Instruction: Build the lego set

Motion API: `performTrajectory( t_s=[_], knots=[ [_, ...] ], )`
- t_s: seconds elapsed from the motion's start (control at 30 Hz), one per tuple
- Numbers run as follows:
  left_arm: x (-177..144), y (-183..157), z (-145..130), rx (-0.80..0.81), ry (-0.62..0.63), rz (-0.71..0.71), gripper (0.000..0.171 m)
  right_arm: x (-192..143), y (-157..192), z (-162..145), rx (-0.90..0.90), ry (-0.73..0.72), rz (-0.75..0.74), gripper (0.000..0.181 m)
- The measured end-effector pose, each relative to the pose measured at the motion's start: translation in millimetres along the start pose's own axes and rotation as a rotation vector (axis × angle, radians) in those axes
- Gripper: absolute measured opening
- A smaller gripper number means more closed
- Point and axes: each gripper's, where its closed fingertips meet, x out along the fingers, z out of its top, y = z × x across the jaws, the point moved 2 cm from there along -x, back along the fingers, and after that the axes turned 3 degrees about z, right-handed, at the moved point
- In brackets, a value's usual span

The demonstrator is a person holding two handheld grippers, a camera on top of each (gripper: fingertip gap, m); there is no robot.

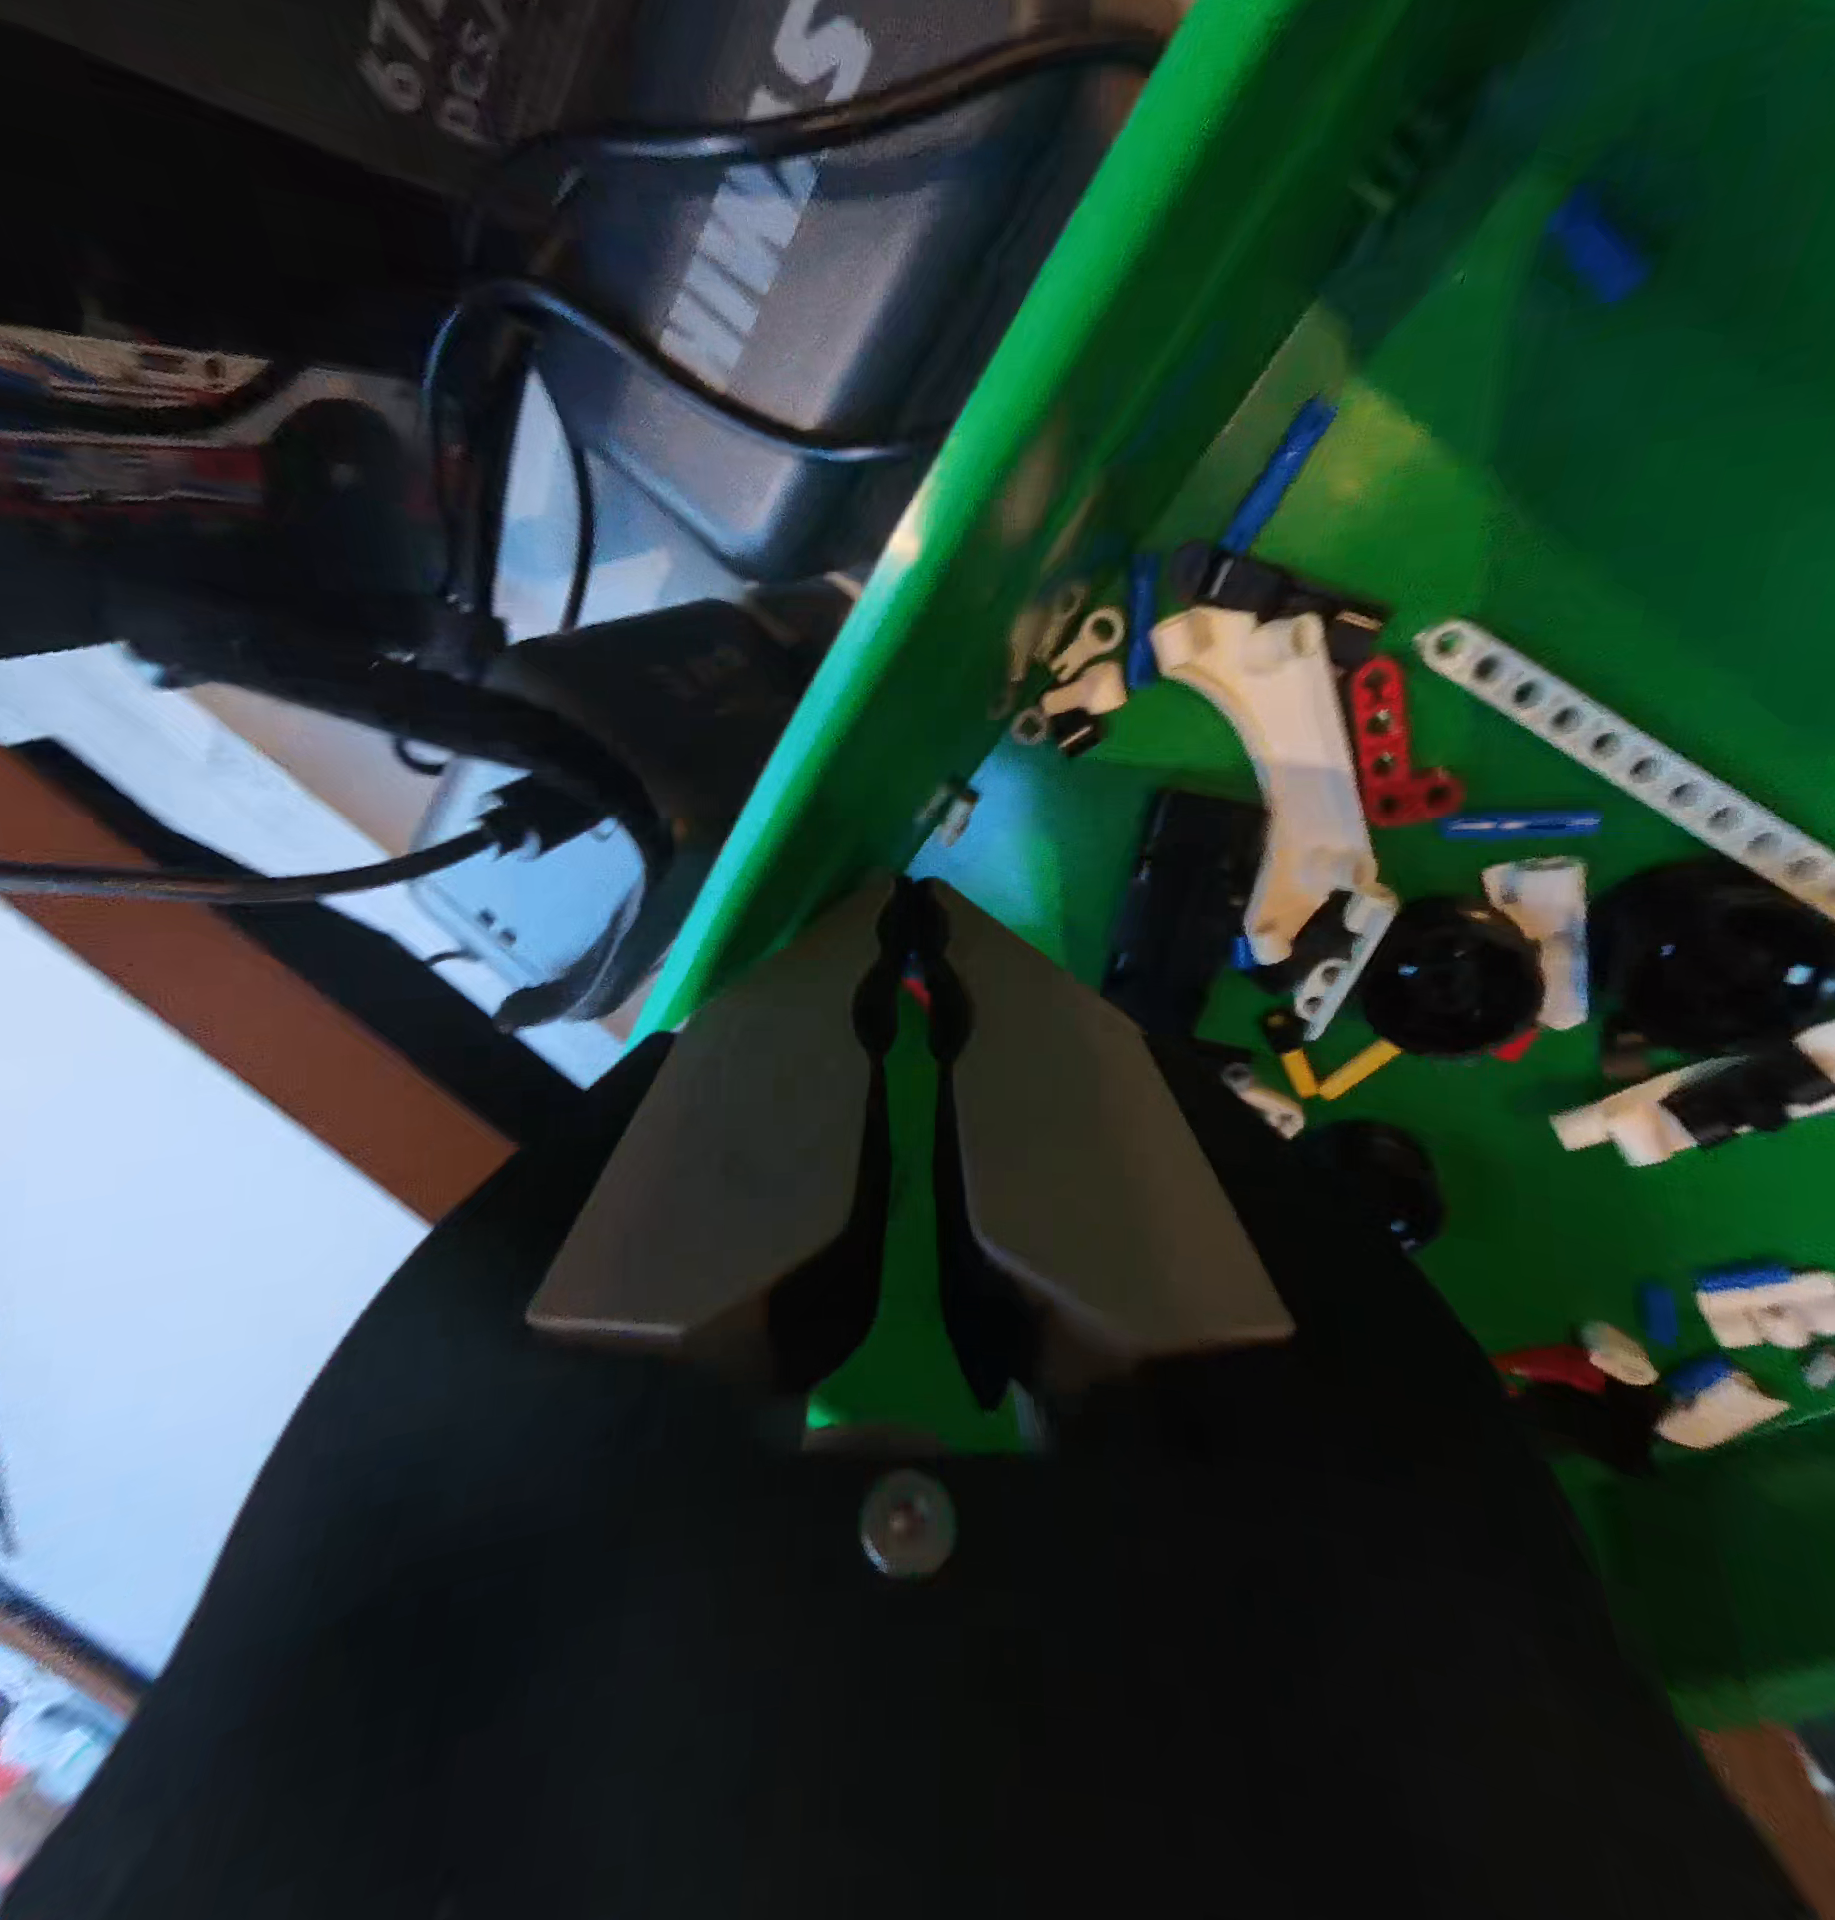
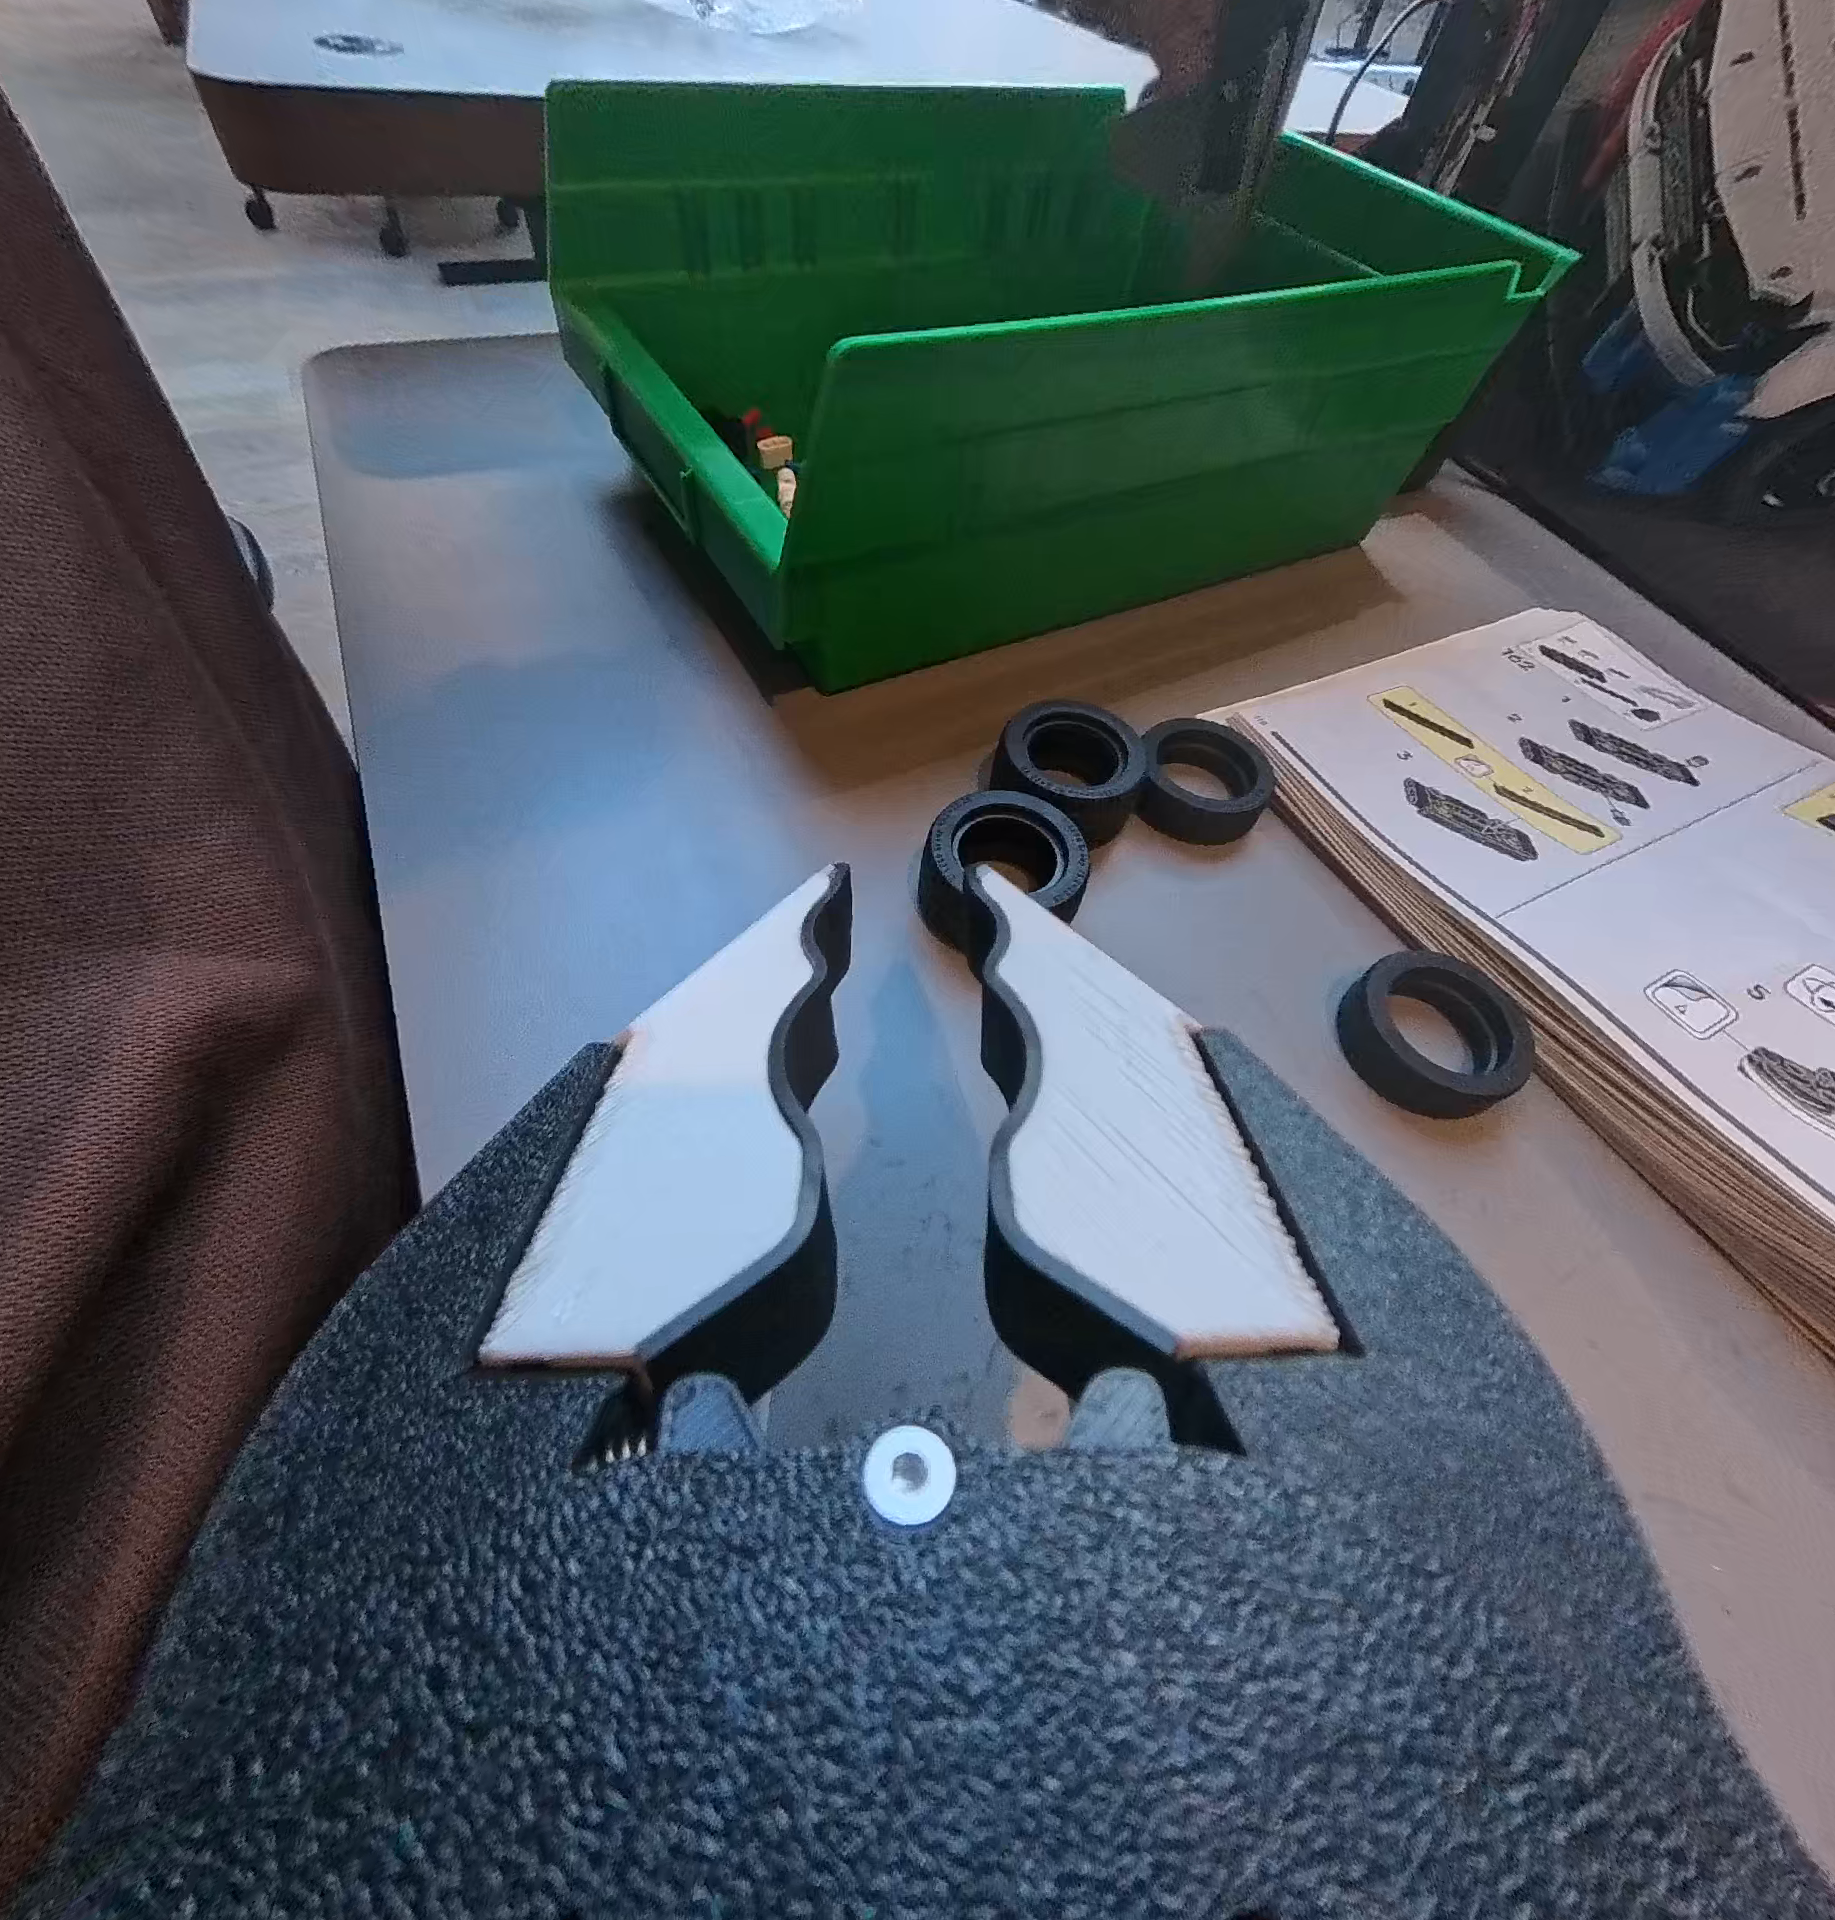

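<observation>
My left gripper [image 1: 908,888] is shut just inside the green bin's wall [image 1: 996,416]. A small red piece [image 1: 915,985] shows pinched between its pads. Loose parts lie on the bin floor to its right: a white curved panel [image 1: 1297,748], a red L-shaped beam [image 1: 1396,748], a long white beam [image 1: 1640,769] and black wheels [image 1: 1453,977]. In the right wrist view the left gripper [image 2: 1204,156] shows blurred over the green bin [image 2: 996,499]. My right gripper [image 2: 911,878] is open and empty low over the table. Its right fingertip [image 2: 996,904] stands in front of a black tyre [image 2: 1038,831].
Several more black tyres [image 2: 1204,779] lie on the table beside an open instruction booklet [image 2: 1619,883] at the right. A brown sleeve [image 2: 113,935] fills the left edge. A built model car [image 2: 1744,208] stands at the back right. Cables and a grey box [image 1: 736,312] lie outside the bin. Across from one pair of fingers to the other is roughly 40 cm.
</observation>
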Motion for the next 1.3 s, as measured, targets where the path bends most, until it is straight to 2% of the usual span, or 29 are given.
performTrajectory(
  t_s=[0.07,0.13,0.27,0.33,0.4,0.53,0.73,0.77,0.87,0.93,1.07,1.3],
  knots=[
    [10,-4,-3,0.021,0.030,0.011,0.000,-1,0,1,0.007,-0.011,0.006,0.021],
    [22,-9,-12,0.028,0.105,0.059,0.008,-2,0,2,0.009,-0.017,0.008,0.021],
    [32,-7,-24,-0.185,0.193,0.193,0.022,-5,0,1,0.018,-0.022,0.007,0.020],
    [29,-13,-23,-0.343,0.144,0.149,0.030,-7,1,1,0.030,-0.026,0.009,0.019],
    [25,-20,-19,-0.528,0.062,0.052,0.047,-9,1,2,0.047,-0.037,0.013,0.018],
    [23,-11,-15,-0.787,-0.039,0.010,0.046,-16,3,7,0.112,-0.080,0.051,0.015],
    [32,-10,-9,-0.998,-0.095,-0.085,0.040,-32,5,17,0.149,-0.145,0.090,0.014],
    [32,-7,-7,-1.018,-0.120,-0.081,0.033,-34,6,18,0.156,-0.154,0.096,0.014],
    [32,-8,-2,-1.087,-0.152,-0.103,0.032,-41,10,22,0.190,-0.185,0.122,0.014],
    [35,-10,-2,-1.095,-0.149,-0.073,0.029,-45,14,25,0.217,-0.206,0.139,0.014],
    [37,-11,-2,-1.044,-0.143,0.041,0.011,-55,22,32,0.225,-0.238,0.165,0.014],
    [36,-15,-1,-1.004,-0.159,0.083,0.011,-61,30,31,0.183,-0.224,0.149,0.014]
  ],
)
